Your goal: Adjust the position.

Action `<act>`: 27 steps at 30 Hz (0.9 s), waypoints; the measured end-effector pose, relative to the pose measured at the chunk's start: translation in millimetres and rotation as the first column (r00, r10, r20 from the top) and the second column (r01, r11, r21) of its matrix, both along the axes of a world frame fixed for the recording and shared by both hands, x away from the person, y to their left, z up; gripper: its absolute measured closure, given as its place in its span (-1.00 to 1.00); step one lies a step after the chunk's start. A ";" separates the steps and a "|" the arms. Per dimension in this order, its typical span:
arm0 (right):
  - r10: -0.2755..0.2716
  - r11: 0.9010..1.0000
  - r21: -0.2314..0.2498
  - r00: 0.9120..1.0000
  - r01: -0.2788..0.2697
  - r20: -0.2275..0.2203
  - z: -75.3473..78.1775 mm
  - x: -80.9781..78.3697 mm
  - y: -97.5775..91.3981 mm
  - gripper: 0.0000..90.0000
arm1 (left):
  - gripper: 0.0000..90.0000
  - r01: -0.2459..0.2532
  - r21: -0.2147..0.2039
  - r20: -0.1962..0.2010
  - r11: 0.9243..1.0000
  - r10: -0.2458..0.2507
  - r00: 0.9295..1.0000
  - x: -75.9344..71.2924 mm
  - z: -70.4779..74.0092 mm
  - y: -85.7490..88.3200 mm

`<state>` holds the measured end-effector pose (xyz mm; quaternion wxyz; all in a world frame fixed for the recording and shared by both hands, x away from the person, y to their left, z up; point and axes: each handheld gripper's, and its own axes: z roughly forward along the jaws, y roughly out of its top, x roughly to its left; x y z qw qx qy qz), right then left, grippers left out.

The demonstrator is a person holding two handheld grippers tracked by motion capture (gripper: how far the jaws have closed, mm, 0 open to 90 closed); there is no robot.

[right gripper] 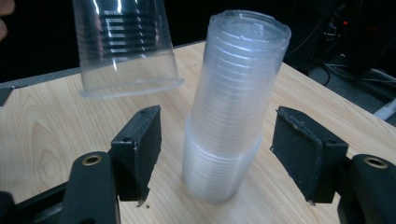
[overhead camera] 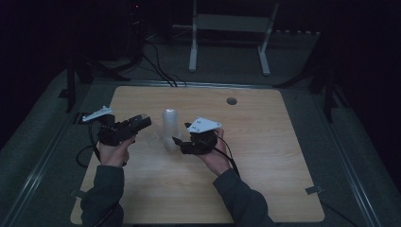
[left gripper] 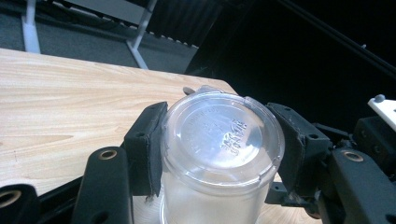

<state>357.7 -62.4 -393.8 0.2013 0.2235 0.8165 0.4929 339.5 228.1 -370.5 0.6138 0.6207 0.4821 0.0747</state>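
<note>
Level left gripper on single cup

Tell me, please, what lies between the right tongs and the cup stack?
Only bare table, seen in the right gripper view: the open right tongs straddle the cup stack without touching it.

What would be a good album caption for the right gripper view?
Open black jaws flank an upside-down stack of clear cups on the wooden table.

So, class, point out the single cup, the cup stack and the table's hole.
single cup (right gripper: 126,51), right gripper view, ribbed wall.
cup stack (right gripper: 233,107), right gripper view, side wall.
hole (overhead camera: 231,100), high view, its centre.
</note>
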 end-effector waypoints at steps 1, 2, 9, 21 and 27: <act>0.001 1.000 0.003 1.000 -0.001 0.000 0.3 -0.4 0.6 -0.28 | -0.07 0.001 0.001 -0.001 1.000 -0.001 1.000 0.1 -1.1 0.2; 0.003 1.000 0.004 1.000 -0.003 0.000 0.5 -0.9 1.2 -0.28 | -0.07 0.000 -0.003 -0.004 1.000 0.000 1.000 0.1 -2.0 -0.2; 0.027 0.999 0.020 1.000 -0.027 0.006 0.3 -3.9 5.1 -0.28 | -0.07 0.005 -0.016 -0.018 1.000 -0.005 1.000 0.0 -8.7 -0.7; 0.107 0.993 0.050 0.994 -0.108 0.025 0.9 -12.7 15.2 -0.33 | -0.07 0.030 -0.043 -0.036 0.999 -0.032 0.999 -2.0 -17.1 -4.2; 0.128 0.990 0.058 0.991 -0.129 0.026 0.5 -15.6 21.8 -0.42 | -0.07 0.046 -0.078 -0.038 0.996 -0.049 0.998 -4.2 -22.7 -3.8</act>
